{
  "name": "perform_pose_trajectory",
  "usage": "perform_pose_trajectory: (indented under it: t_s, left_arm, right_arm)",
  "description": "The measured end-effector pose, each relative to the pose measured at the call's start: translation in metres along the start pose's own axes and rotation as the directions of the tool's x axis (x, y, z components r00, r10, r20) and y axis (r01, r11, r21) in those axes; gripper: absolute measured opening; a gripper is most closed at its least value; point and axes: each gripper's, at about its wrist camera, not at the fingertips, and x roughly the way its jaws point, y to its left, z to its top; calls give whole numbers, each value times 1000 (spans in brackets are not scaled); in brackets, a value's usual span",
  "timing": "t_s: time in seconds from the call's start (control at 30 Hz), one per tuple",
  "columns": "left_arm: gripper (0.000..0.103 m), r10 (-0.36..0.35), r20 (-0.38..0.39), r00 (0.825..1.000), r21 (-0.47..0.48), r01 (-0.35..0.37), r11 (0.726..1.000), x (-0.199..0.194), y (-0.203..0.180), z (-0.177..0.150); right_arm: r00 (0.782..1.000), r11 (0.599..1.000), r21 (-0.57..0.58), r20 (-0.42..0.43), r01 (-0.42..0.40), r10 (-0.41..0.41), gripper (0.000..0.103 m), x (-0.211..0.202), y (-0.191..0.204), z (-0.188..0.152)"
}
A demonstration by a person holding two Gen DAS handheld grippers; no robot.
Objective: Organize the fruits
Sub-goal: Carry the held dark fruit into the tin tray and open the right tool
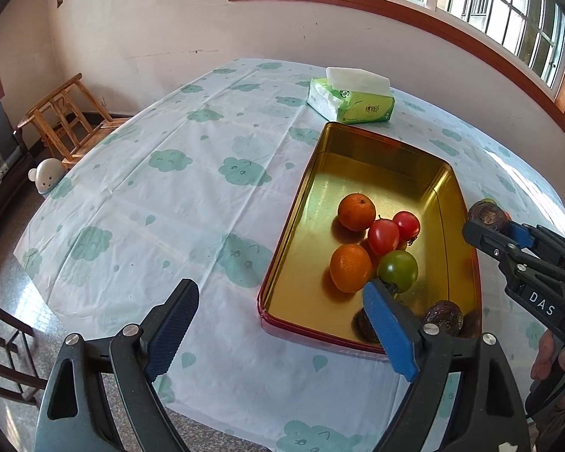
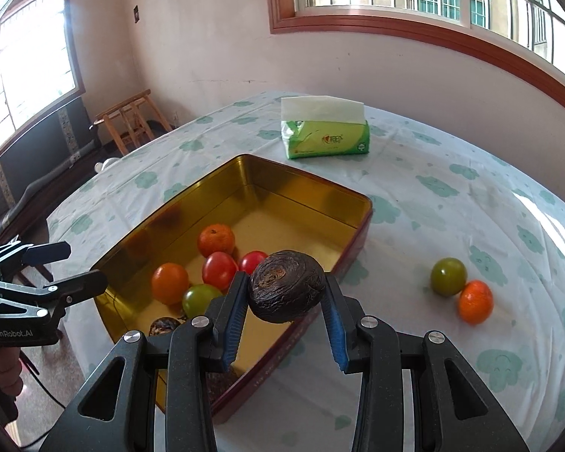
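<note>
Gold tin [image 2: 305, 192] w/ red outer walls sits mid bench [image 2: 452, 226]. Inside, bunched toward the near end: 2 oranges [image 2: 216, 240], 2 red tomatoes [image 2: 219, 270], 1 green tomato [image 2: 199, 298], plus dark wrinkly fruits [image 1: 442, 317] by the near wall. Right gripper [image 2: 286, 316] fingers clamped on another dark wrinkly fruit [image 2: 286, 290], held over the tin's near rim. Left gripper [image 1: 278, 327] fingers wide apart, nothing in them, at the tin's near-left corner. Still out on the bench right of the tin: a green tomato [image 2: 448, 276] touching an orange [image 2: 475, 302]. Tissue pack [image 2: 326, 132] near the far edge.
</note>
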Motion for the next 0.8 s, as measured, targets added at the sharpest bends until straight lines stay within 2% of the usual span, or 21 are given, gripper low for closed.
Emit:
perform_pose_trajectory:
  t_s: [0.3,0.8]
  left_arm:
    - [86,23,0,1000,-24,-23,999,-2,12,-2]
    - [87,42,-14,999,-62,-43,997,1,28,-5]
  right_arm:
    - [999,999,-24,-42,-28,27,39,27,18,9]
    - [997,998,-64,-83,-15,10,40,50,30,9]
